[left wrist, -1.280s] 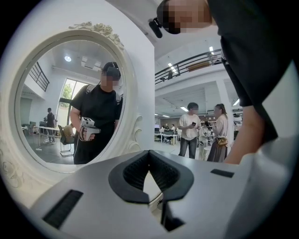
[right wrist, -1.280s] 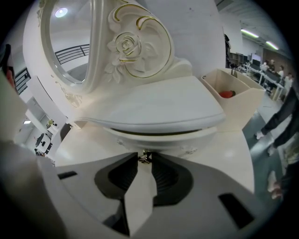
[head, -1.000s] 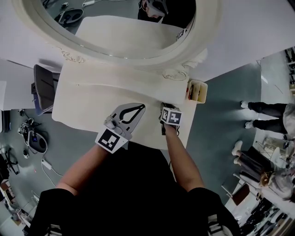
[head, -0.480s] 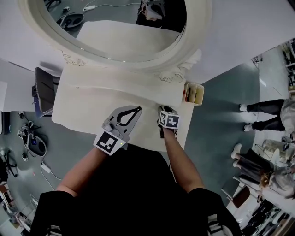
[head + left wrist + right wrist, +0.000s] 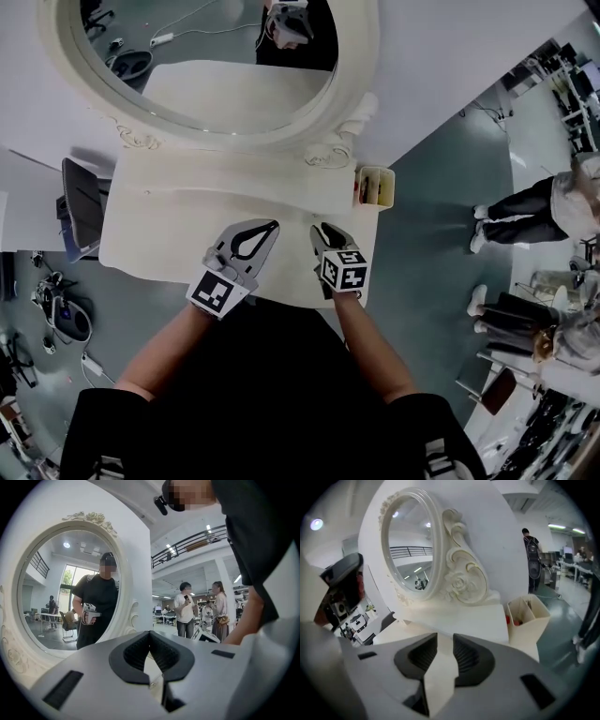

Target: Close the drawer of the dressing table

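The cream dressing table (image 5: 169,220) stands below its oval mirror (image 5: 216,56). No drawer front shows in any view; the table top hides it. My left gripper (image 5: 273,225) hovers level over the table's front middle, its tips (image 5: 150,633) meeting with nothing between them. My right gripper (image 5: 320,231) hangs above the table's front right part, tilted down toward the top. Its jaws (image 5: 445,638) have just been opening and stand a narrow gap apart, empty, with the table top (image 5: 459,620) seen between them.
A cream divided box (image 5: 373,185) stands at the table's back right corner, also in the right gripper view (image 5: 528,613). A dark chair (image 5: 82,202) is at the table's left. People (image 5: 525,202) stand on the floor to the right. Cables and gear (image 5: 56,300) lie left.
My right gripper has risen from the table's front edge to above the top and tipped back. The left gripper has hardly moved.
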Demonstrator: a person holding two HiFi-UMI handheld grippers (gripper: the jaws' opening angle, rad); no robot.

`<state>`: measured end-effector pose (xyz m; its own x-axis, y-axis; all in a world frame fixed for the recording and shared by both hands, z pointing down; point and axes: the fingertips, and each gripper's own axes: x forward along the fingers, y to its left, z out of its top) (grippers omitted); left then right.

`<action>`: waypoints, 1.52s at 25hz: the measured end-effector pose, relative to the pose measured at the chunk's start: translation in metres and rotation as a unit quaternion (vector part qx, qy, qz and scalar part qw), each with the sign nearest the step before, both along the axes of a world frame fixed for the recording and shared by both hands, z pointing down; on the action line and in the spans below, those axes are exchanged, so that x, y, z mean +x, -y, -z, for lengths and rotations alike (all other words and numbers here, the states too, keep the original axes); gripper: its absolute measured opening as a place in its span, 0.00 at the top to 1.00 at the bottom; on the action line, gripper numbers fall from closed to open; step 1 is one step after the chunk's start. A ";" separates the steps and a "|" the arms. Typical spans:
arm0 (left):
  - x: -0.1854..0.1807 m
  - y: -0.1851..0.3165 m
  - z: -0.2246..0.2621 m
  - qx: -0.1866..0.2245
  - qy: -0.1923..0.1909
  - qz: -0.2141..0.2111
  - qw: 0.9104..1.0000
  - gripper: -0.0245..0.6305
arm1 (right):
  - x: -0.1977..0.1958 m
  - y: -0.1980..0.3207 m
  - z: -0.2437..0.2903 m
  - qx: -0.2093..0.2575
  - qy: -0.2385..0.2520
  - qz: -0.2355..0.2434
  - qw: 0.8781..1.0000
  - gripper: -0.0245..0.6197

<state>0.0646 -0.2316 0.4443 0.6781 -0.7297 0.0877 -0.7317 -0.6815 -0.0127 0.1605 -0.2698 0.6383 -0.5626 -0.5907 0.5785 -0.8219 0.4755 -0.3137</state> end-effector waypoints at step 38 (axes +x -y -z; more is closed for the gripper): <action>-0.023 0.007 0.026 0.002 -0.009 -0.022 1.000 0.97 | -0.061 -0.035 0.229 0.269 0.083 0.123 0.952 0.96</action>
